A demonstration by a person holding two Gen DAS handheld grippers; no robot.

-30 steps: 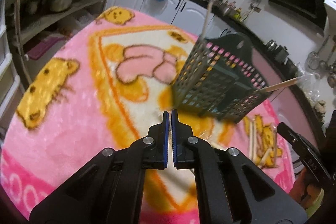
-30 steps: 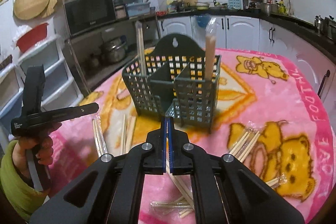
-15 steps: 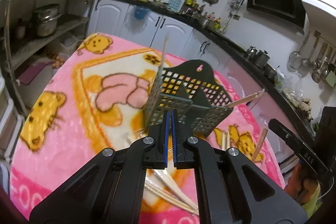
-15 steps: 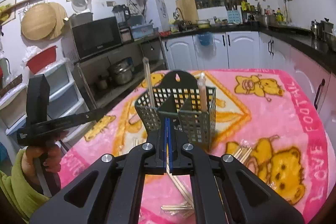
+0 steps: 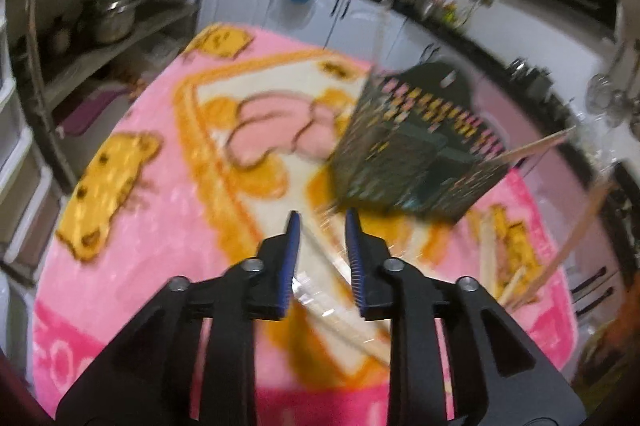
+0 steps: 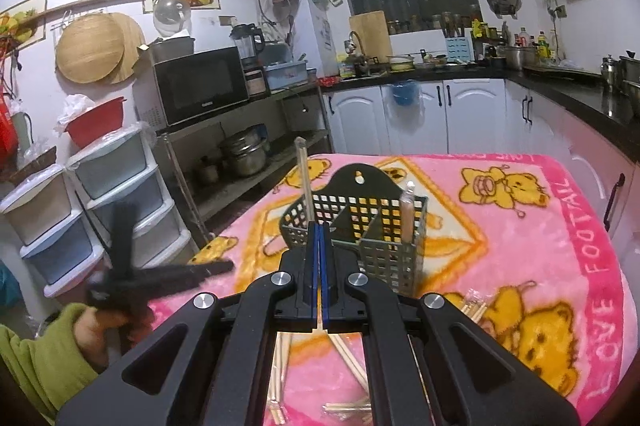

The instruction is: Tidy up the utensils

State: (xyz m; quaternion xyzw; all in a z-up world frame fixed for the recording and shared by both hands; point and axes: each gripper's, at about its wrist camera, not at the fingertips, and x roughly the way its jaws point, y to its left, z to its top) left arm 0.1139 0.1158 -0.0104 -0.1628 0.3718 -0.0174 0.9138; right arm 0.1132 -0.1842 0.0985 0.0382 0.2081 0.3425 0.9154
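A dark green utensil basket [image 6: 356, 226] stands on the pink blanket; it also shows in the left wrist view [image 5: 416, 150], blurred. A wrapped chopstick pair [image 6: 407, 214] stands in its right compartment. My right gripper [image 6: 319, 266] is shut on a chopstick pair [image 6: 305, 182] that rises from its jaws and hangs below them, held above the table in front of the basket. My left gripper [image 5: 322, 238] is open and low over wrapped chopsticks [image 5: 340, 290] lying on the blanket. The left gripper shows at the left of the right wrist view [image 6: 160, 276].
Several wrapped chopstick pairs lie loose on the pink blanket [image 6: 540, 246], some near the bear print [image 6: 476, 306] and some near the front edge [image 6: 348, 406]. Metal shelves with pots [image 6: 244, 150] and plastic drawers [image 6: 80, 210] stand left of the table.
My left gripper has opened and dropped toward the chopsticks on the blanket. My right gripper has risen, still shut on its chopstick pair.
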